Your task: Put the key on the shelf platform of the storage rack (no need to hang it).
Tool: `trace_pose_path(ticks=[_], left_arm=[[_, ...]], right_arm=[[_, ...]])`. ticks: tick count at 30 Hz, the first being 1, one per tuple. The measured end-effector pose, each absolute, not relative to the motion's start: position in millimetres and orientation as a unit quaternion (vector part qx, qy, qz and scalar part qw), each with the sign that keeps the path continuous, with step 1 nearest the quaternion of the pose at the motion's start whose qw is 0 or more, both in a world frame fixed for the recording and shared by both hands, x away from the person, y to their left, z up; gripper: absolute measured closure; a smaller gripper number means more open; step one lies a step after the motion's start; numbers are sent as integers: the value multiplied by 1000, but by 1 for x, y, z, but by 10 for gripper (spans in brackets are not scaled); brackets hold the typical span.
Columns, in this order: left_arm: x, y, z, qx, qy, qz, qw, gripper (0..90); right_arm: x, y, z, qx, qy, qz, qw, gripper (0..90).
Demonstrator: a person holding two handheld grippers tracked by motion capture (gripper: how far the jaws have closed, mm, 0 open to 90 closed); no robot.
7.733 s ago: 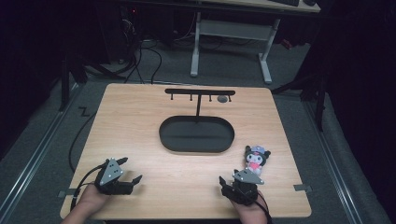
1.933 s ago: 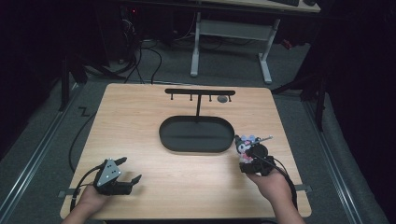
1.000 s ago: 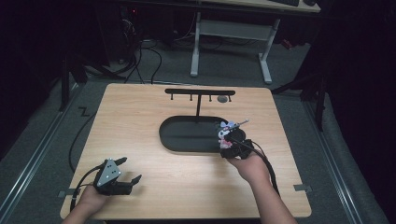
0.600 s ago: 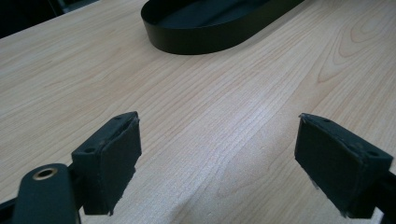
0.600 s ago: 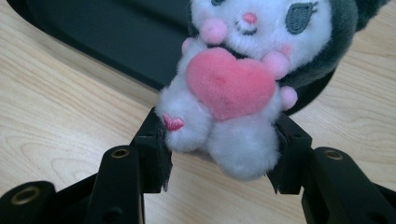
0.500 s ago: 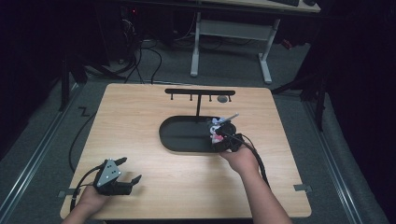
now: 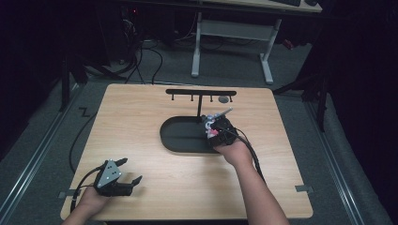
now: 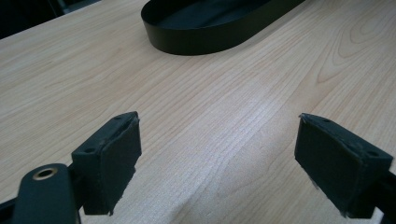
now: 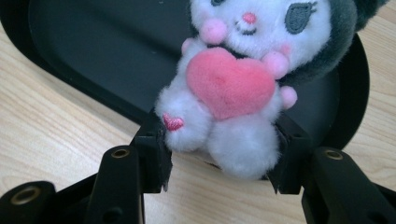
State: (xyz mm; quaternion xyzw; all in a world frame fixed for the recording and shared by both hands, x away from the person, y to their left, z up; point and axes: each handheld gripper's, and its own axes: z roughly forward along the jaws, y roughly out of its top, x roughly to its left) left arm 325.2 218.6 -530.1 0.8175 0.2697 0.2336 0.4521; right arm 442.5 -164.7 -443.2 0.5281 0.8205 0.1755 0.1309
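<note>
A white plush toy (image 9: 233, 88) with a pink heart on its chest and a dark grey hood sits between the jaws of my right gripper (image 9: 219, 154), which is shut on its legs. In the high view that gripper (image 7: 217, 130) holds the plush toy (image 7: 211, 127) over the right end of the black oval tray (image 7: 176, 136), just inside its rim (image 9: 93, 88). My left gripper (image 7: 127, 172) rests at the table's front left, jaws wide open with nothing between them. Its pads (image 8: 112, 154) hover over bare wood, with the tray (image 8: 196, 42) farther off.
A black rack (image 7: 202, 93) with small hooks stands on a post behind the tray. A grey round object (image 7: 224, 99) lies near its right end. Cables trail from both grippers. The wooden table (image 7: 141, 112) has open wood to the left and right of the tray.
My right gripper has carried the plush toy left and slightly down, from beside the tray's right edge to over its right end. The left gripper has stayed put.
</note>
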Motion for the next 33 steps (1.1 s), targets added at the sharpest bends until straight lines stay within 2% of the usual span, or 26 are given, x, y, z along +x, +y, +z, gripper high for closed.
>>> trace_pose_path(ticks=[8, 22, 33], left_arm=[[325, 219, -530, 816, 271, 233, 454, 155], [325, 219, -530, 817, 270, 233, 453, 155], [325, 219, -530, 817, 270, 233, 454, 155]], right_arm=[[452, -165, -454, 534, 819, 166, 127, 490], [442, -170, -465, 543, 816, 165, 106, 489], [448, -170, -472, 551, 812, 166, 99, 478]])
